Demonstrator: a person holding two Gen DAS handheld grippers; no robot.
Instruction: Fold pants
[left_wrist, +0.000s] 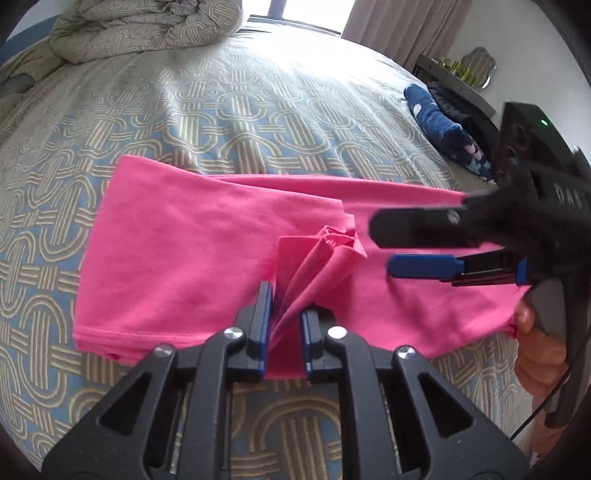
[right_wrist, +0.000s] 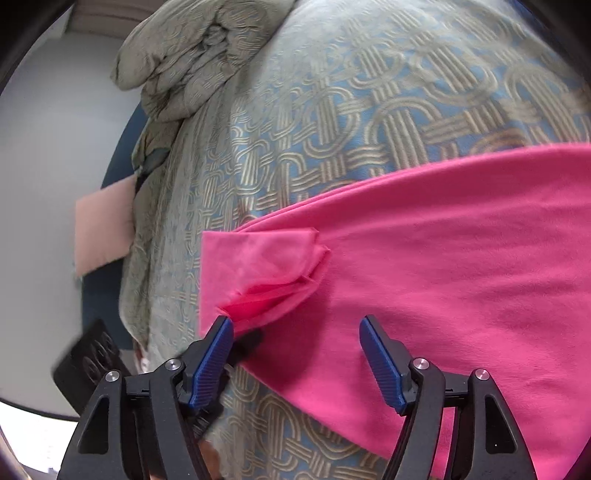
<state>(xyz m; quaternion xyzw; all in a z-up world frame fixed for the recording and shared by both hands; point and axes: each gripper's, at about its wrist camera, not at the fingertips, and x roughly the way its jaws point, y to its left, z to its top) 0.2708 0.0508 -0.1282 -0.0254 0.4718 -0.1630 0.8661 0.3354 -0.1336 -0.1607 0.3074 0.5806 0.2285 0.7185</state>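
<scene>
Now, left tool (left_wrist: 286, 314) pinching pink pants (left_wrist: 192, 266), right tool (right_wrist: 297, 332) spread above them

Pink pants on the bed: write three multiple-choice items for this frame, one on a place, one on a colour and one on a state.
1. Where do the pink pants lie?
A. on the floor
B. on the patterned bedspread
C. on a chair

2. What colour are the pads on the fingers of the right gripper?
A. blue
B. yellow
C. white

3. How do the right gripper's fingers stand?
A. closed on a pillow
B. closed tight on nothing
C. wide apart over the pants, clamping nothing

Key:
1 B, the pants are spread flat on the blue and beige bedspread.
2 A, both ribbed pads show blue in the right wrist view.
3 C, pink cloth shows through the wide gap between the fingers.
</scene>
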